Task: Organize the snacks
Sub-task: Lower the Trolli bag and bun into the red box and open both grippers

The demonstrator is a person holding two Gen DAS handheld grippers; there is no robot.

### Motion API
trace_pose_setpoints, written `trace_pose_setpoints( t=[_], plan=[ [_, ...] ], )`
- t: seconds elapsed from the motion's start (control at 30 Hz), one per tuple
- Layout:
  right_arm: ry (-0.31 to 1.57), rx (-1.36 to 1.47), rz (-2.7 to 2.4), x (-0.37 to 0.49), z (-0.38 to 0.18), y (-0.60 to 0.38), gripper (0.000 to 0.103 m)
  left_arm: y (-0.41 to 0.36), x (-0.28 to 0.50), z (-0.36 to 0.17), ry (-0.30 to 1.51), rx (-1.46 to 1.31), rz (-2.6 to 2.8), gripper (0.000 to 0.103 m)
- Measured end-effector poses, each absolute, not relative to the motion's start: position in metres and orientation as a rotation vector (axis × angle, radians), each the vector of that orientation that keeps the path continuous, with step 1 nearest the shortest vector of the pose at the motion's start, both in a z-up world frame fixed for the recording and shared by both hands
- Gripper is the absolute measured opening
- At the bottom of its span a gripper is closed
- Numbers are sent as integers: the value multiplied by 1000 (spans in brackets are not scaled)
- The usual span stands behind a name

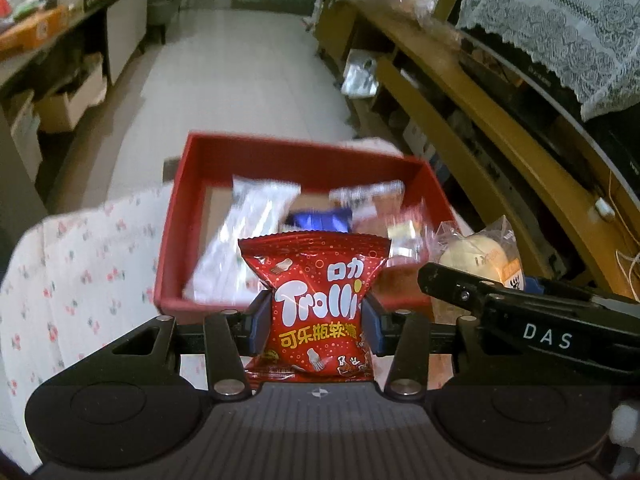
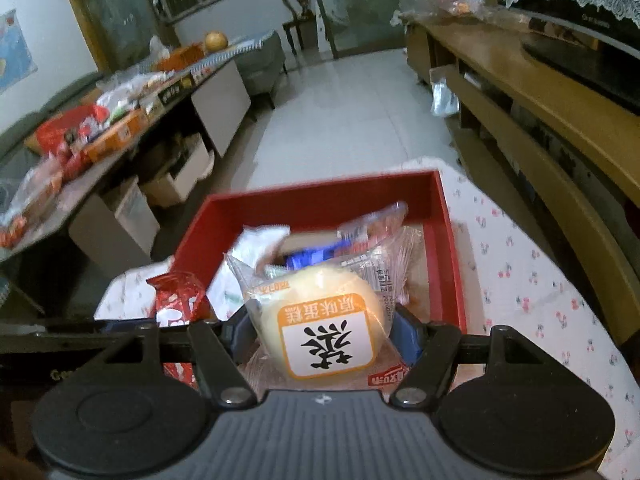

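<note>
L gripper (image 1: 316,316) clamped on red Trolli gummy bag (image 1: 318,300), held above near edge of red box (image 1: 176,216) | R gripper (image 2: 326,330) clamped on wrapped cake (image 2: 320,320), also over box's near side | box on floral cloth (image 1: 68,264), several snack packs inside
</note>
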State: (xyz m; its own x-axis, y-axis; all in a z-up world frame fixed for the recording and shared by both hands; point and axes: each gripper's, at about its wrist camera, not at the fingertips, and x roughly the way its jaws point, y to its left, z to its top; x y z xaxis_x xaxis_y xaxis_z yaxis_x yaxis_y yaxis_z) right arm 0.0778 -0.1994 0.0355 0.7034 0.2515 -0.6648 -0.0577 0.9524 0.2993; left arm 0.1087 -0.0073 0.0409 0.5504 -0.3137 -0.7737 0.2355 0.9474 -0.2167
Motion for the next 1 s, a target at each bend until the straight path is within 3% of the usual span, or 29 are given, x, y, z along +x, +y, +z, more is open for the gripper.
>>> trace_pose_setpoints(
  t=[0.7,1.0],
  plan=[
    [790,308,156,167,12,-199,79,-12,185,18,955,-106,-221,54],
    [818,260,169,178,0,-188,84,-2,191,8,981,-115,-173,55]
  ],
)
